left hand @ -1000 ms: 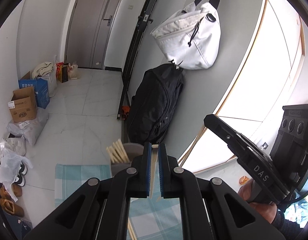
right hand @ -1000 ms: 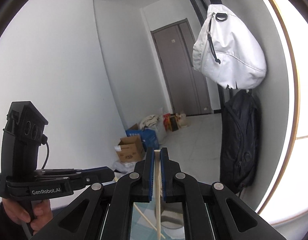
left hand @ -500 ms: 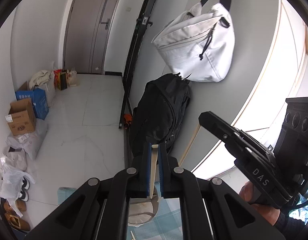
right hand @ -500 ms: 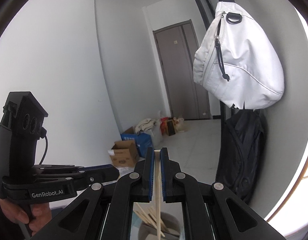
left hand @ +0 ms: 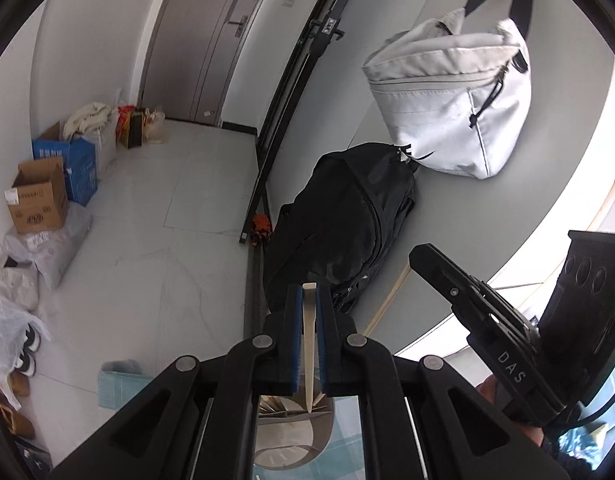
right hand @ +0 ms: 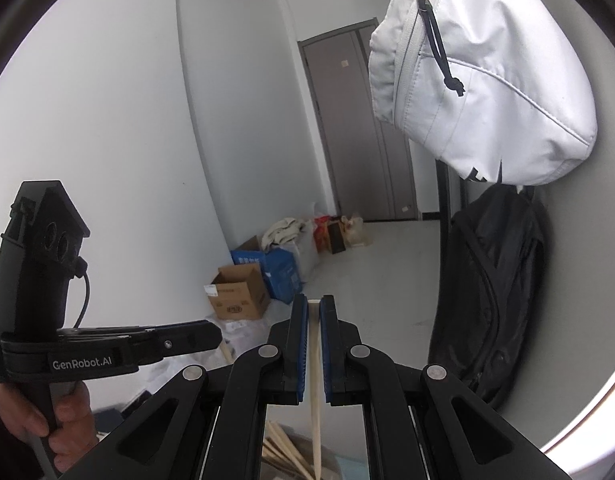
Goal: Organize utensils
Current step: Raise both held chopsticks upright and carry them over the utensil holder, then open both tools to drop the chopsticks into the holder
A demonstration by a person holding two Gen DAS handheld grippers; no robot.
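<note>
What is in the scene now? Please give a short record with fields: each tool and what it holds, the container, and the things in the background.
left tool: shut on a chopstick, tip pointing down toward the holder
right tool: shut on another chopstick, also pointing down
holder: grey cup below the tools, with more chopsticks in it
cloth: light blue checked mat under the cup
background: white bag hanging above a black backpack; cardboard box on the floor
</note>
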